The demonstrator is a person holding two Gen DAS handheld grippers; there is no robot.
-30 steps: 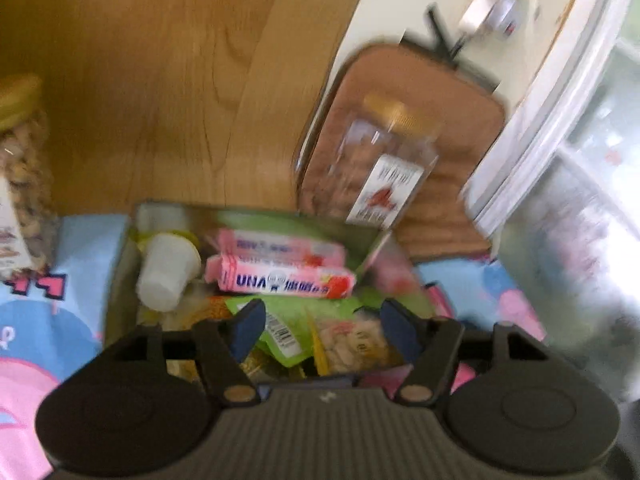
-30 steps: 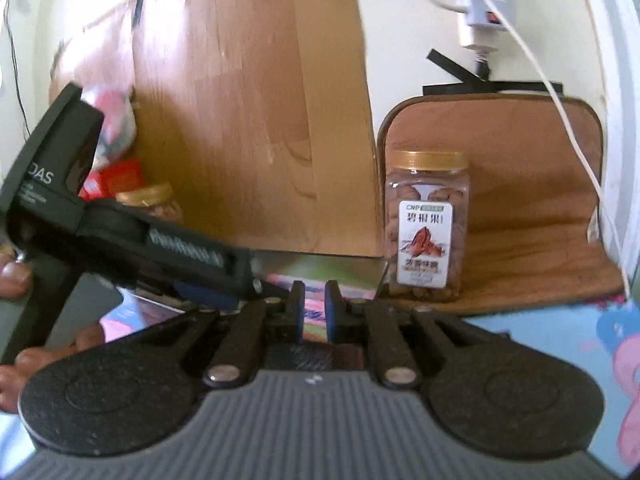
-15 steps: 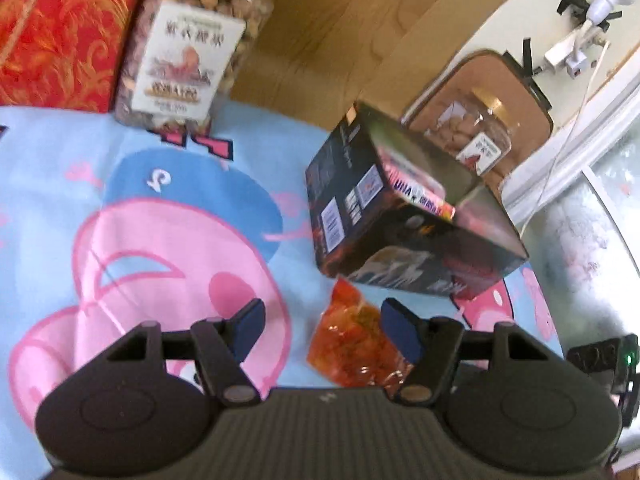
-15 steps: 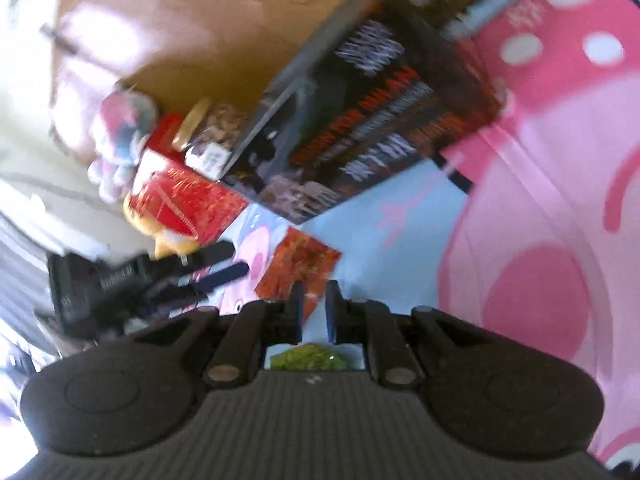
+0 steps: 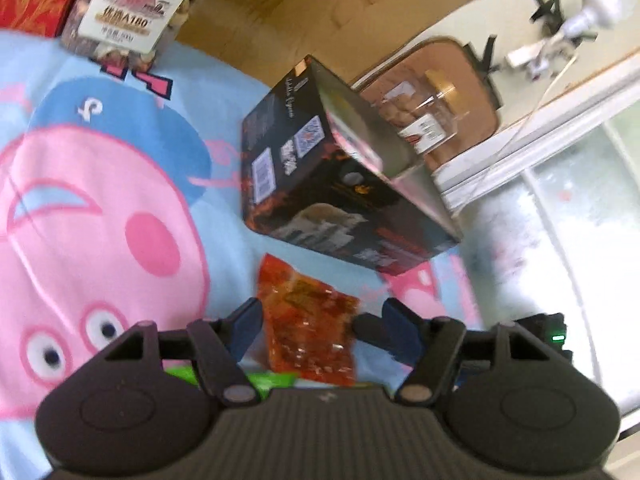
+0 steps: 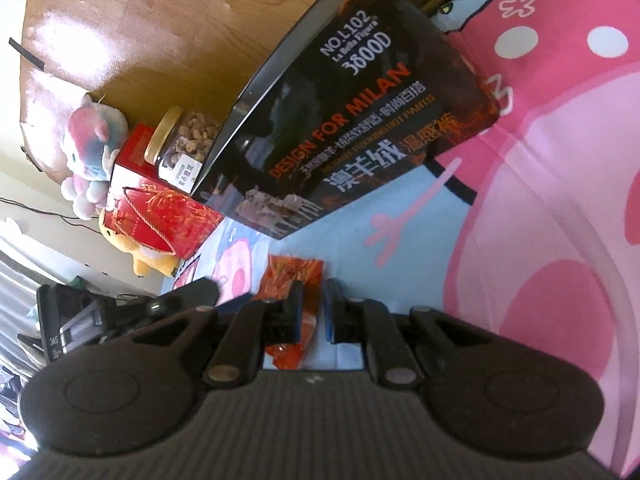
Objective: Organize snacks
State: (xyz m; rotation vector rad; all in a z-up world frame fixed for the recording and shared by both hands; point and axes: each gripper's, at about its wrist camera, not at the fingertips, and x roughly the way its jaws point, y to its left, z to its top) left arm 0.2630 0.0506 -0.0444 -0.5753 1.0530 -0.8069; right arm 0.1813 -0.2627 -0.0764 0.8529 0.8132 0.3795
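Observation:
An orange snack packet [image 5: 308, 320] lies flat on the pink and blue cartoon cloth [image 5: 100, 220], just in front of a black cardboard box [image 5: 340, 200]. My left gripper [image 5: 322, 320] is open and low over the cloth, one finger on each side of the packet, pads not pressing it. In the right wrist view the same packet [image 6: 292, 276] lies under my right gripper [image 6: 314, 308], whose jaws are shut with only a slit between them. The black box [image 6: 360, 120] stands right behind. A green packet [image 5: 272, 380] peeks out under the left gripper.
A nut jar [image 5: 132, 12] and a red gift box [image 6: 160, 208] stand at the back left, with plush toys [image 6: 92, 152] behind. A second jar [image 5: 424, 120] sits on a brown cushion beyond the box. A wooden panel backs the scene.
The left gripper left the box's open top and came down to the cloth, closing in on the orange packet. The right gripper rolled over and sank toward the same packet, jaws staying shut.

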